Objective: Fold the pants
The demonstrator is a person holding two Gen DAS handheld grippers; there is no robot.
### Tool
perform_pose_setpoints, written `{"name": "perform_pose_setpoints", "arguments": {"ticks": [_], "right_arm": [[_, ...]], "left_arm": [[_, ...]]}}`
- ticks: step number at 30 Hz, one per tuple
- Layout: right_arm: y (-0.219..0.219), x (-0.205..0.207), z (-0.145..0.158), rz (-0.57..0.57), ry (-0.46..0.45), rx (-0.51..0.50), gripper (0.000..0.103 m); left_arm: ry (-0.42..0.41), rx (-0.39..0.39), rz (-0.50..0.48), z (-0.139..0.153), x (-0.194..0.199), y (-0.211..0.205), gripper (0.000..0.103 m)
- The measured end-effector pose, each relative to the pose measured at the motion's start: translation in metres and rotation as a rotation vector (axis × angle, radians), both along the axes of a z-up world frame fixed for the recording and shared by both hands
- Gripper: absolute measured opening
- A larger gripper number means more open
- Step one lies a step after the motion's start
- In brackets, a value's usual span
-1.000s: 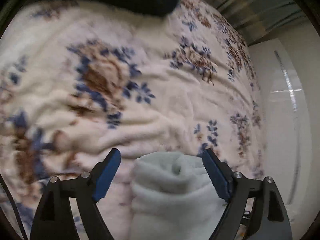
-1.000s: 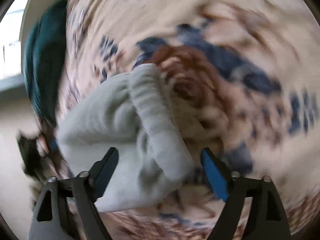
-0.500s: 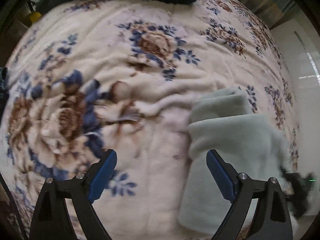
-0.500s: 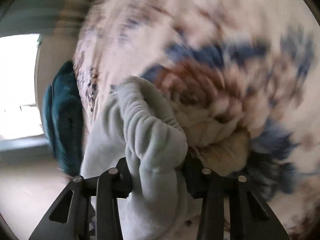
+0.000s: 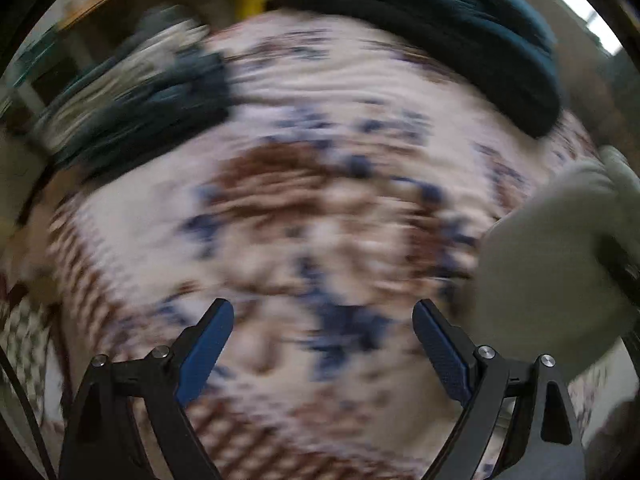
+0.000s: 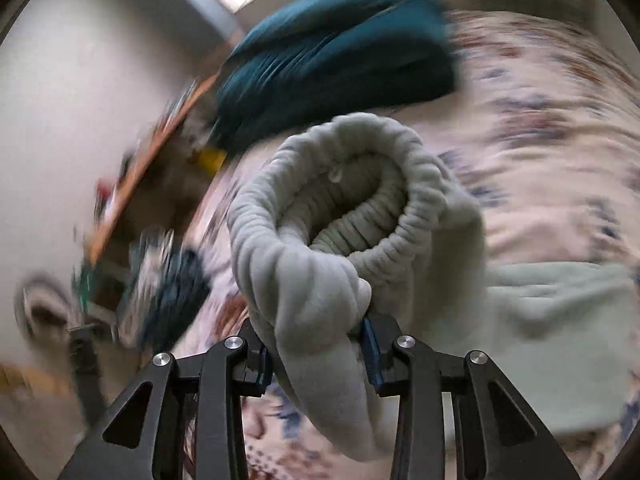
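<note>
While the right gripper (image 6: 318, 354) is closing its fingers on the soft, light fleece pants (image 6: 344, 208) by the elastic waistband above the bed (image 6: 560, 128), the left gripper (image 5: 323, 344) is hanging wide and empty.

Both tools share one build. The left gripper (image 5: 323, 336) has matte black angular arms with triangular cut-outs, round silver screws at the pivots, and ribbed blue pads (image 5: 208, 354) lining each finger's inner face; a thin black cable (image 5: 24, 412) curves past at eight o'clock. The right gripper (image 6: 318, 354) shows the same black linkage, silver screw heads and blue pad edges.
</note>
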State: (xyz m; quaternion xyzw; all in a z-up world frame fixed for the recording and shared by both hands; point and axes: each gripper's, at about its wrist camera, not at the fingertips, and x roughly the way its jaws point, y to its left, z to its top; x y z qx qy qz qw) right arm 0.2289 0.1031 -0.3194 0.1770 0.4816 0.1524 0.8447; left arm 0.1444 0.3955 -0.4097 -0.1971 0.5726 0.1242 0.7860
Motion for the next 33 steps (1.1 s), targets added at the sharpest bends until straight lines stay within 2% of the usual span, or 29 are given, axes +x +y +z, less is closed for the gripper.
{"name": "perform_pose_setpoints", "arguments": {"ticks": [2,4,5,6,7,8,10,12,13,15,16,18,20,21,26,30,31,32,33], "right_arm": [[0.074,0.017,-0.033,0.123,0.068,-0.066,0.039],[0.127,0.026,-0.071,0.237,0.184,-0.101,0.049],[0.155,0.031,-0.097,0.338,0.274,-0.113,0.055],[0.167,0.033,-0.115,0.4,0.346,-0.072,0.063],[0.171,0.031,-0.125,0.428,0.405,0.0,0.068],[0.163,0.024,-0.126,0.421,0.425,0.04,0.068],[0.14,0.013,-0.114,0.412,0.398,0.058,0.074],[0.083,-0.012,-0.1,0.33,0.36,0.022,0.078],[0.042,-0.022,-0.093,0.258,0.327,-0.081,0.078],[-0.001,-0.035,-0.089,0.168,0.293,-0.25,0.078],[-0.022,-0.047,-0.096,0.127,0.286,-0.384,0.078],[-0.033,-0.055,-0.11,0.187,0.27,-0.516,0.078],[-0.022,-0.08,-0.131,0.335,0.226,-0.691,0.078],[-0.023,-0.091,-0.133,0.385,0.204,-0.72,0.078],[0.005,-0.126,-0.155,0.548,-0.013,-0.966,0.078],[0.03,-0.12,-0.194,0.636,-0.085,-1.119,0.078],[0.031,-0.115,-0.2,0.623,-0.094,-1.142,0.074],[0.028,-0.108,-0.197,0.574,-0.092,-1.117,0.065],[0.022,-0.1,-0.192,0.522,-0.075,-1.066,0.039]], "left_arm": [[0.016,0.007,0.083,-0.009,-0.017,0.036,0.091],[0.023,0.006,0.134,-0.016,-0.028,0.053,0.091],[0.035,0.006,0.161,-0.021,-0.034,0.061,0.091],[0.036,-0.013,0.191,-0.026,-0.041,0.067,0.091],[0.034,-0.032,0.211,-0.029,-0.046,0.07,0.091],[0.039,-0.049,0.223,-0.033,-0.049,0.07,0.091],[0.04,-0.071,0.214,-0.04,-0.05,0.064,0.091],[0.035,-0.08,0.182,-0.042,-0.047,0.048,0.091],[0.03,-0.089,0.157,-0.042,-0.043,0.039,0.091],[0.035,-0.103,0.094,-0.045,-0.037,0.011,0.091],[0.031,-0.127,0.063,-0.047,-0.033,-0.005,0.091],[0.049,-0.161,0.025,-0.054,-0.028,-0.028,0.091],[0.059,-0.207,-0.001,-0.059,-0.022,-0.047,0.091],[0.054,-0.217,-0.02,-0.058,-0.019,-0.057,0.091],[0.06,-0.175,-0.119,-0.059,-0.003,-0.086,0.091],[0.079,-0.162,-0.144,-0.063,0.006,-0.093,0.091],[0.081,-0.163,-0.146,-0.064,0.006,-0.092,0.091],[0.085,-0.166,-0.146,-0.064,0.007,-0.092,0.091],[0.087,-0.171,-0.146,-0.064,0.008,-0.091,0.091]]}}
